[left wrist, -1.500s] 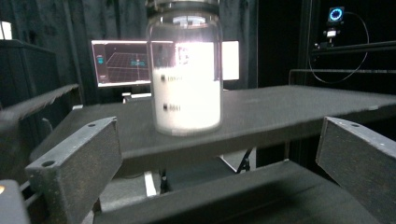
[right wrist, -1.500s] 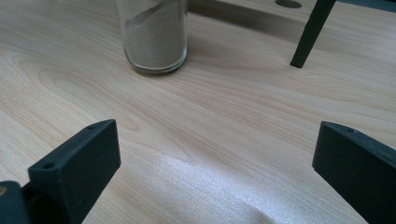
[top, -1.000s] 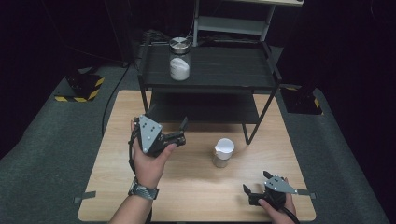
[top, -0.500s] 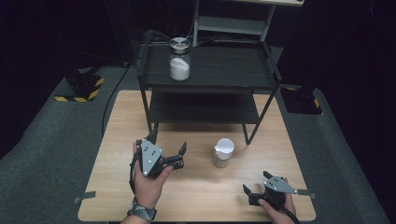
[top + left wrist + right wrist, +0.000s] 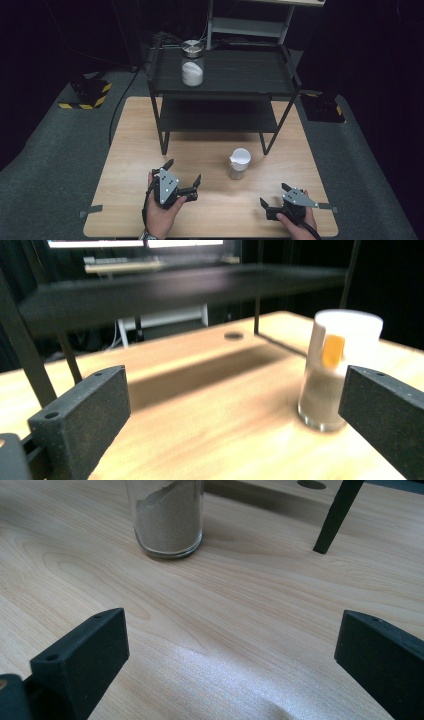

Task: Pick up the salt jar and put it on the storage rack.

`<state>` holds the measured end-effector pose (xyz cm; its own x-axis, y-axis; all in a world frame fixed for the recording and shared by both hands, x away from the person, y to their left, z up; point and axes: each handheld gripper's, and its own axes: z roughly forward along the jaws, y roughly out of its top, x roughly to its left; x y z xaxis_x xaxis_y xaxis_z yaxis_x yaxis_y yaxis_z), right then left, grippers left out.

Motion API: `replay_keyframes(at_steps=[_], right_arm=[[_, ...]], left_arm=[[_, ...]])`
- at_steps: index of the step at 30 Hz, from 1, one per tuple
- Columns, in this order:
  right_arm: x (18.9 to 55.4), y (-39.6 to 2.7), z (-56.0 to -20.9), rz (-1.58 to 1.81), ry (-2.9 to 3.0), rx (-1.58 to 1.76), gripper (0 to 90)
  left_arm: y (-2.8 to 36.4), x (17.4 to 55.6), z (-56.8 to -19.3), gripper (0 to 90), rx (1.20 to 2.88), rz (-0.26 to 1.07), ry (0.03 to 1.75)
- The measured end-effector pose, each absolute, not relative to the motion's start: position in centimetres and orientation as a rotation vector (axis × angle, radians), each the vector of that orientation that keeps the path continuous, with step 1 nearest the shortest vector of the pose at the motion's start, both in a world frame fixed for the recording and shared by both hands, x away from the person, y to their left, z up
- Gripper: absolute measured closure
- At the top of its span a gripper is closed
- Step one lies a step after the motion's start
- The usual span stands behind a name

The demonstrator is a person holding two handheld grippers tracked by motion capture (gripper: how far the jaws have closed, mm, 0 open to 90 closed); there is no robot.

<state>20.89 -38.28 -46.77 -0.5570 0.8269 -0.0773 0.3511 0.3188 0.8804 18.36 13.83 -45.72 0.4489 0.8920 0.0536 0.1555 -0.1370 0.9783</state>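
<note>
Table [image 5: 130, 150] of pale wood, carrying a black two-tier rack [image 5: 220, 75]. Lidded jar [image 5: 192, 63] of white powder up on the top tier. Glass jar [image 5: 239, 163] with a white cap, seemingly holding sandy powder, standing just in front of the rack. Left gripper [image 5: 181, 172] near it, jaws spread wide, gripping nothing. Right gripper [image 5: 274, 196] likewise wide apart, jar well ahead, untouched.
</note>
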Motion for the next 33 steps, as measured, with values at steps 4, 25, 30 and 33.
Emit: replay_keyframes(at_steps=[4, 25, 30, 33], right_arm=[[20.9, -38.2, -46.8, 1.180, 2.062, 1.035, 0.6], [20.8, -37.9, -46.7, 1.158, 2.052, 1.056, 0.6], [20.8, -37.8, -46.7, 1.154, 2.052, 1.053, 0.6], [20.8, -37.8, -46.7, 1.157, 2.048, 1.058, 0.6]], left_arm=[[14.6, 18.4, -46.1, 0.4, 1.646, 0.771, 0.947], [15.3, 18.6, -47.5, 0.7, 1.812, 0.741, 1.035], [15.1, 18.6, -47.8, 0.5, 1.839, 0.777, 1.023], [15.0, 18.7, -47.9, 0.8, 1.859, 0.789, 1.012]])
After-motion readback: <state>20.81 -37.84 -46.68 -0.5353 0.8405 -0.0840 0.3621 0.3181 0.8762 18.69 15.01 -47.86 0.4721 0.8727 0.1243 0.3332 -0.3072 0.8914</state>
